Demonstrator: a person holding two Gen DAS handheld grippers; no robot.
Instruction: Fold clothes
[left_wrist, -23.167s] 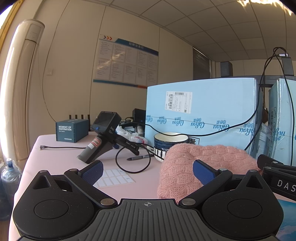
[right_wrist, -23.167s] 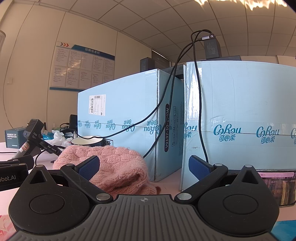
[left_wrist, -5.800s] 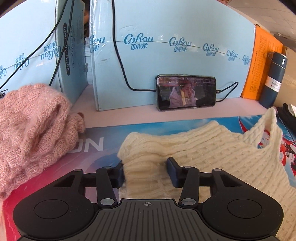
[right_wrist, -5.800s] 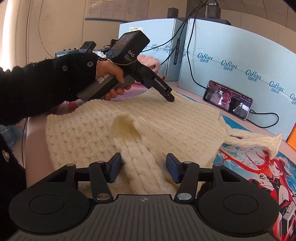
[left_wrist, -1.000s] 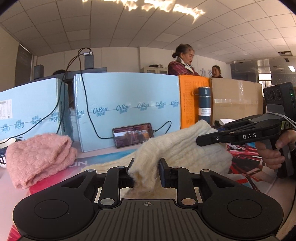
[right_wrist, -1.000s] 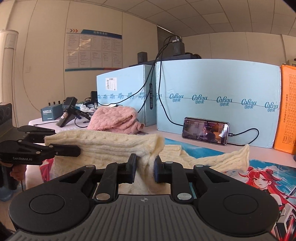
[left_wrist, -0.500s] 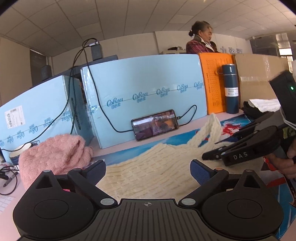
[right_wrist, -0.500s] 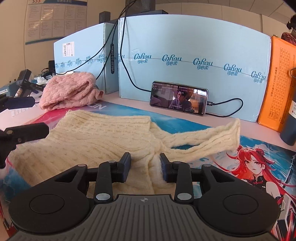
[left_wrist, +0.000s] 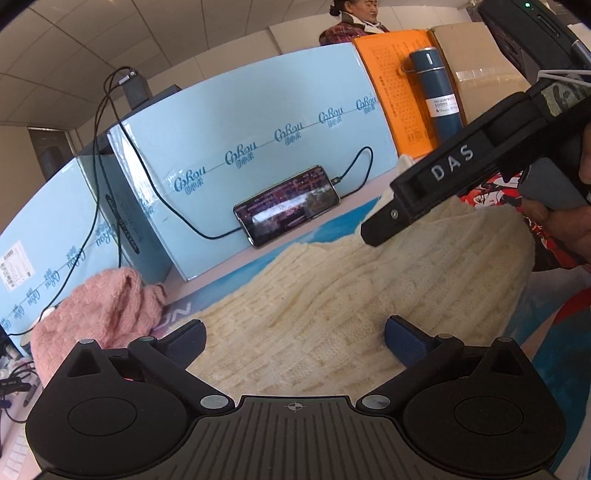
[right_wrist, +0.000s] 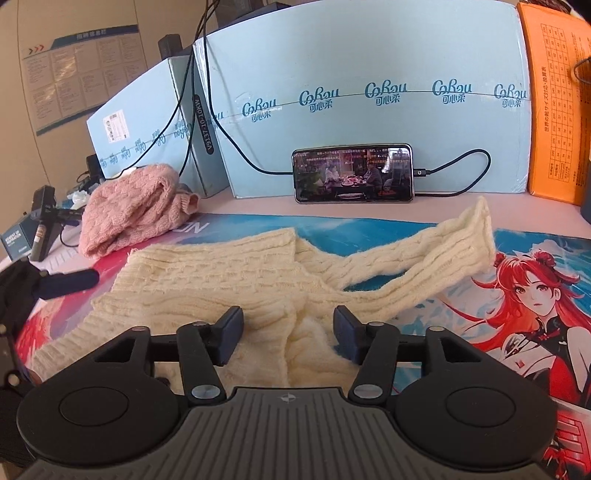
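Observation:
A cream knit sweater (right_wrist: 236, 280) lies spread on the printed desk mat (right_wrist: 524, 280), one sleeve (right_wrist: 436, 258) stretched toward the back right. It fills the middle of the left wrist view (left_wrist: 351, 291) too. My right gripper (right_wrist: 288, 332) is open, its jaws apart on either side of a raised fold of the sweater at its near edge. My left gripper (left_wrist: 295, 338) is wide open just above the sweater's near edge and holds nothing. The right gripper's body crosses the left wrist view at upper right (left_wrist: 461, 177).
A folded pink knit garment (right_wrist: 136, 210) lies at the back left. Light blue cartons (right_wrist: 369, 99) line the back, with a phone (right_wrist: 352, 173) on a cable leaning against them. An orange box (right_wrist: 557, 103) and a blue flask (left_wrist: 436, 92) stand at the right.
Both grippers lowered the sweater onto the mat. The left one opened half a second ago. The right one has now opened and let go of the fold.

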